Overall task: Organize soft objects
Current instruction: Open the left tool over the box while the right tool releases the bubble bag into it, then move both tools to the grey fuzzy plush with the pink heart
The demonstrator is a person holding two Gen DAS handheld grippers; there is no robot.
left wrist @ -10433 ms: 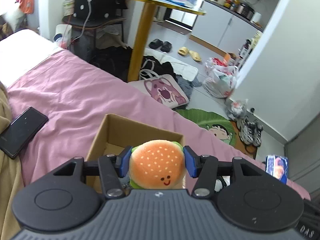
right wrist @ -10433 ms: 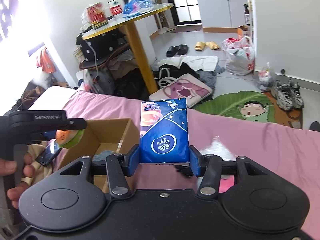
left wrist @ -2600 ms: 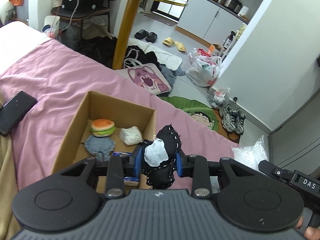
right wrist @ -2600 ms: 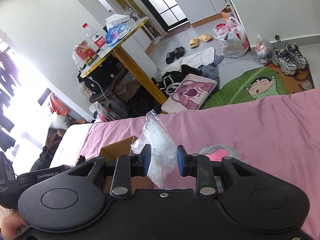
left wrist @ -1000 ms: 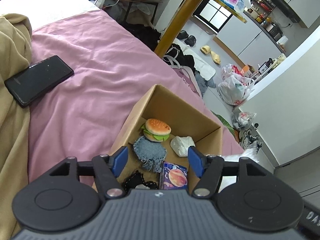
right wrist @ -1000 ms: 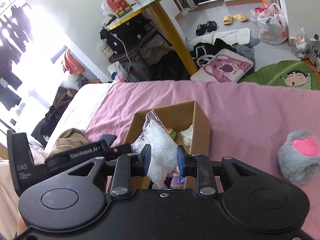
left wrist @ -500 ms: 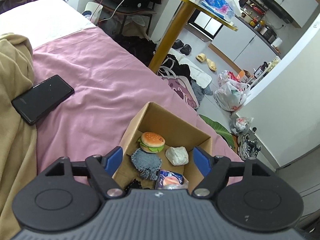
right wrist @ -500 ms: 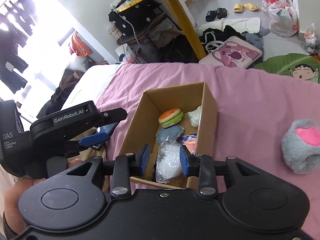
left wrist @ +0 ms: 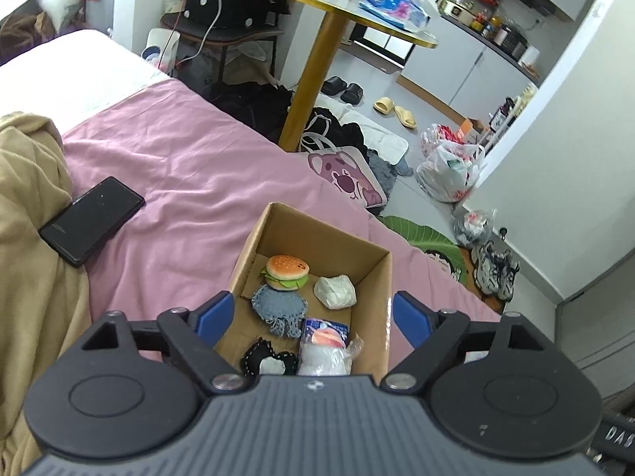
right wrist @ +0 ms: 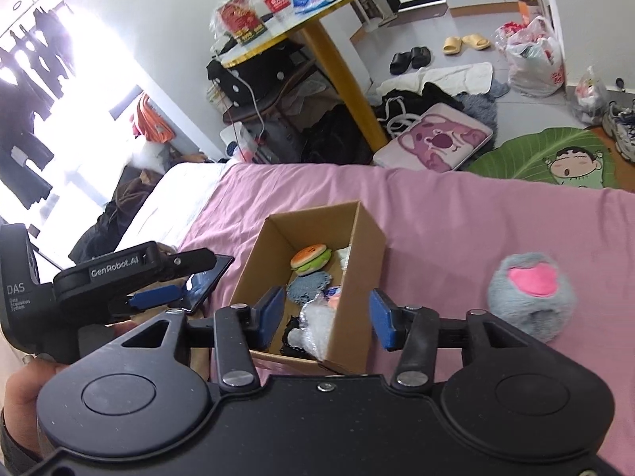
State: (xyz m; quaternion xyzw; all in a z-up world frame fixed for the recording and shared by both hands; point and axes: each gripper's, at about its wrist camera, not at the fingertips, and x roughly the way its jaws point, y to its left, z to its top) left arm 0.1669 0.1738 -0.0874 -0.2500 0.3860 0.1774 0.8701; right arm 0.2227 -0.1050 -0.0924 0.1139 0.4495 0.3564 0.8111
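Note:
A cardboard box (left wrist: 274, 222) (right wrist: 369, 246) stands on the pink bed. Inside lie a burger plush (left wrist: 285, 271) (right wrist: 311, 258), a grey denim patch (left wrist: 279, 307), a white lump (left wrist: 335, 291), a tissue pack (left wrist: 325, 327), a black-and-white plush (left wrist: 270, 363) and a clear plastic wad (left wrist: 327, 359) (right wrist: 317, 323). My left gripper (left wrist: 313, 317) hangs open above the box's near end, holding nothing. My right gripper (right wrist: 327, 317) is open too, over the box's near corner. A grey fluffy plush with a pink heart (right wrist: 532, 295) sits on the bed to the right of the box.
A black phone (left wrist: 91, 220) lies on the bed left of the box, beside a tan blanket (left wrist: 27, 238). Beyond the bed edge stand a yellow-legged round table (left wrist: 317, 79) and floor clutter: bags, slippers, shoes, a green leaf mat (right wrist: 547, 158).
My right gripper opened and let the plastic wad drop into the box. Both grippers have pulled up and back a little; the left stays open.

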